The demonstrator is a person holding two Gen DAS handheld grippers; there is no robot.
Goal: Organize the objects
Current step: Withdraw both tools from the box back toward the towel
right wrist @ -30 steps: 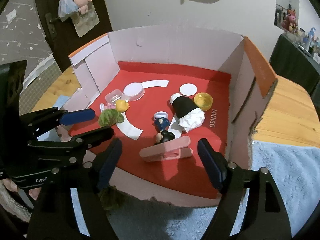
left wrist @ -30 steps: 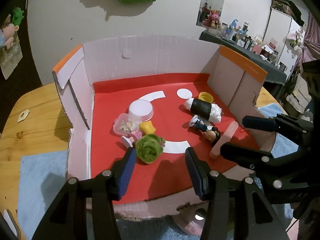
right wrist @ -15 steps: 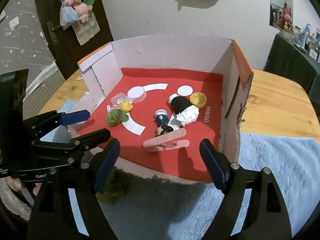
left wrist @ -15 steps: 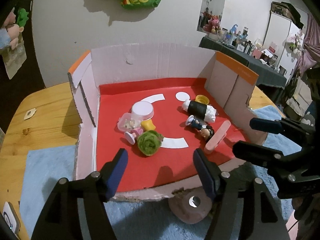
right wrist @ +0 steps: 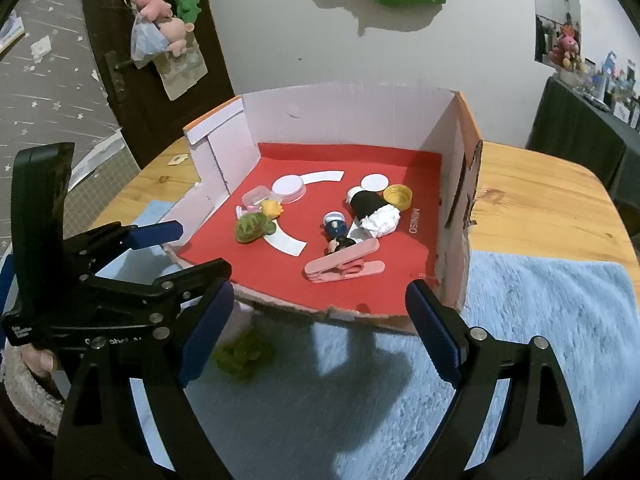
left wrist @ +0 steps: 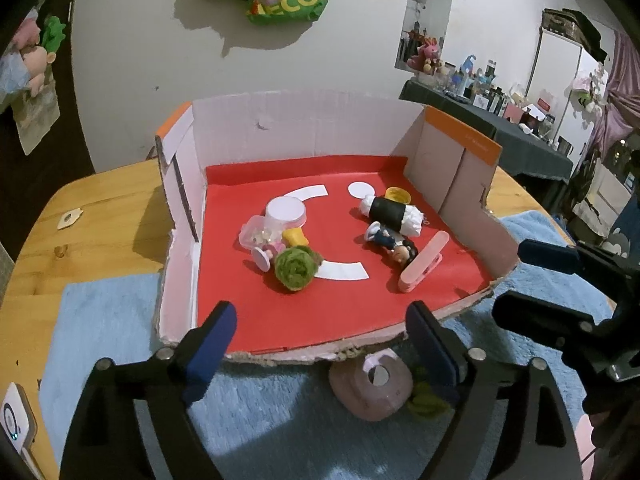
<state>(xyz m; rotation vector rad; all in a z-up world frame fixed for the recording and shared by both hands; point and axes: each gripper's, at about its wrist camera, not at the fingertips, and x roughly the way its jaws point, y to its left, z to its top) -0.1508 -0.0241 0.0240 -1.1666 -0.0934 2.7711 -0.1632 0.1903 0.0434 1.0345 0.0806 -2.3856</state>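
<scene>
A cardboard box [left wrist: 304, 132] with a red floor holds small things: a green fuzzy ball [left wrist: 295, 267], a pink clip [left wrist: 421, 266], a small figurine [left wrist: 394, 242], a black-and-white roll [left wrist: 390, 213], a yellow cap [left wrist: 397, 195] and a clear cup [left wrist: 285, 213]. The box [right wrist: 348, 120], ball [right wrist: 252, 228] and clip [right wrist: 344, 267] also show in the right wrist view. My left gripper [left wrist: 322, 350] is open and empty in front of the box. My right gripper [right wrist: 320, 332] is open and empty, also in front of the box.
A pink object [left wrist: 374, 386] and a second green fuzzy piece [right wrist: 244, 354] lie on the blue fluffy mat [right wrist: 540, 320] just before the box's front edge. The wooden table [left wrist: 100, 208] extends to both sides. A small white device [left wrist: 14, 424] lies at the left.
Both grippers have pulled back from the box toward me and opened wider. The green ball that lay between the left fingers now lies free on the red floor.
</scene>
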